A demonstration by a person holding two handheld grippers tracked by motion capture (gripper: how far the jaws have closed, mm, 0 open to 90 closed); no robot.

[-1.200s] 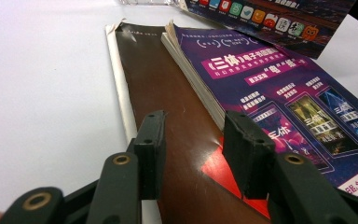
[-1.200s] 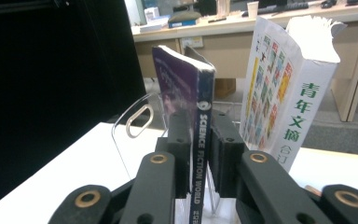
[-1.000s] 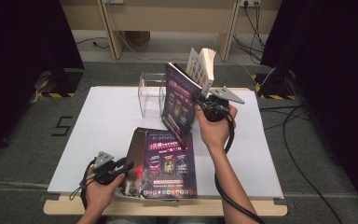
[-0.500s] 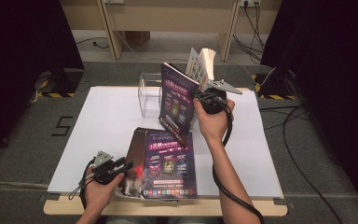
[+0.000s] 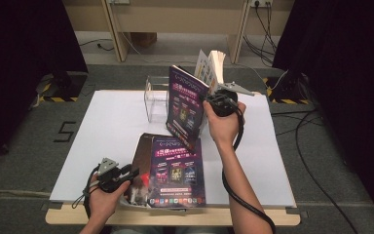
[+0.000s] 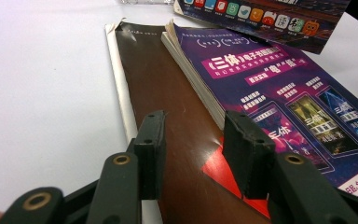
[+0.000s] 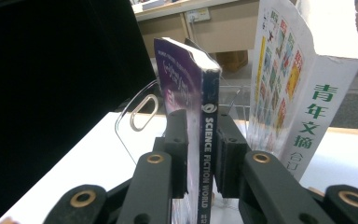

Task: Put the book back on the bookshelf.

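Two magazines are in play. The right gripper (image 5: 213, 93) clamps one magazine (image 5: 186, 109) by its spine, holding it upright above the table (image 5: 102, 126); its jaws have just been closing and the pads now press both sides of the spine (image 7: 206, 140). Just past its tips stands a clear holder (image 5: 157, 97), and to its right an upright white book (image 7: 303, 93). The left gripper (image 6: 193, 154) hovers with jaws apart over the dark lower cover of the flat stack (image 5: 173, 173); nothing sits between its pads.

Risks, as I judge them:
- Grip is on the narrow spine only; the magazine could swing or slip if tilted.
- Loose pages may fan out and catch the holder's rim.
- The white book leans near and could be knocked over.
- The flat stack overhangs the near table edge, so a nudge might drop it.
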